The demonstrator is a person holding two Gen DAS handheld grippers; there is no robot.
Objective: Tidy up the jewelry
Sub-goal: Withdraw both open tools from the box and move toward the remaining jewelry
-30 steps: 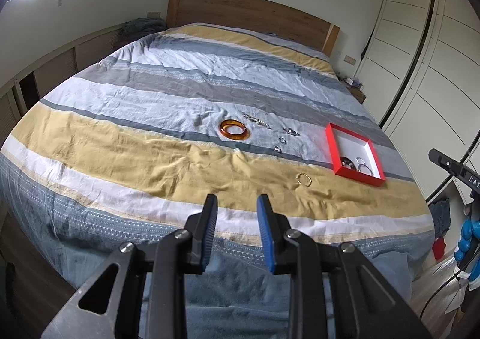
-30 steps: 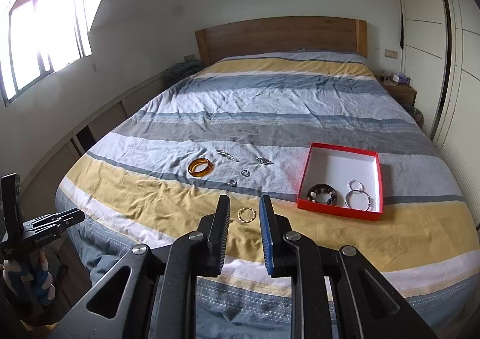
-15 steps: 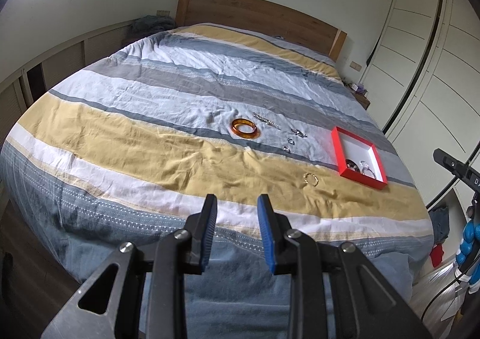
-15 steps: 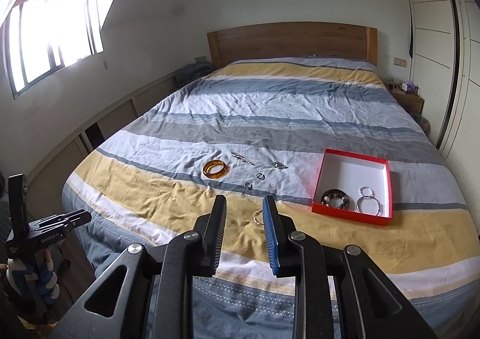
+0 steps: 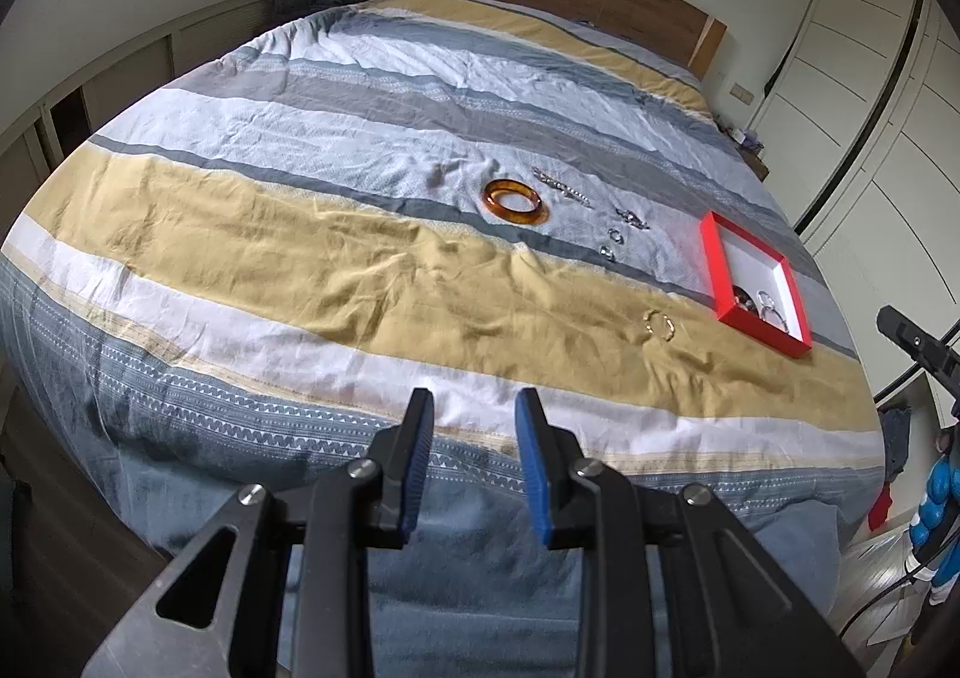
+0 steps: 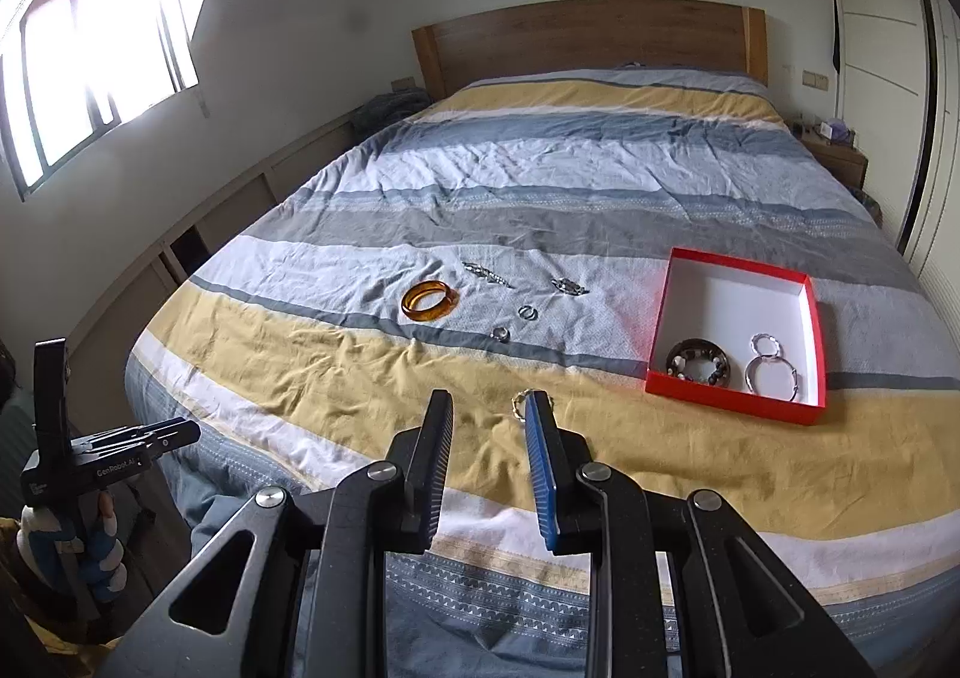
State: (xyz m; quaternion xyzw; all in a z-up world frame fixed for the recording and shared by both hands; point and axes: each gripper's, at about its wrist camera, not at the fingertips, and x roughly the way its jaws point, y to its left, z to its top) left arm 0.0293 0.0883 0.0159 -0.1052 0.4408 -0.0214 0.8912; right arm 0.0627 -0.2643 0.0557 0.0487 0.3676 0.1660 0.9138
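Red box [image 6: 737,398] on the striped bed [image 6: 300,366] already holds a bead bracelet and silver rings; the gold bracelet [image 6: 521,397], amber bangle [image 6: 428,300] and small pieces lie outside it. Both the right gripper [image 6: 487,408] and left gripper [image 5: 474,408] are partly open and empty. I judge the approach step; next, the right must reach the gold bracelet.

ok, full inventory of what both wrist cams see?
box: 1, red, white inside, right on bed
beaded bracelet: 1, dark, in box
hoops: 2, silver, in box
bangle: 1, amber, on pale stripe
gold ring: 1, on yellow stripe
small rings: 2, silver, right of bangle
chains: 2, silver, behind bangle
bed: 1, striped cover, wood headboard
left tongs: open, empty
right tongs: open, empty
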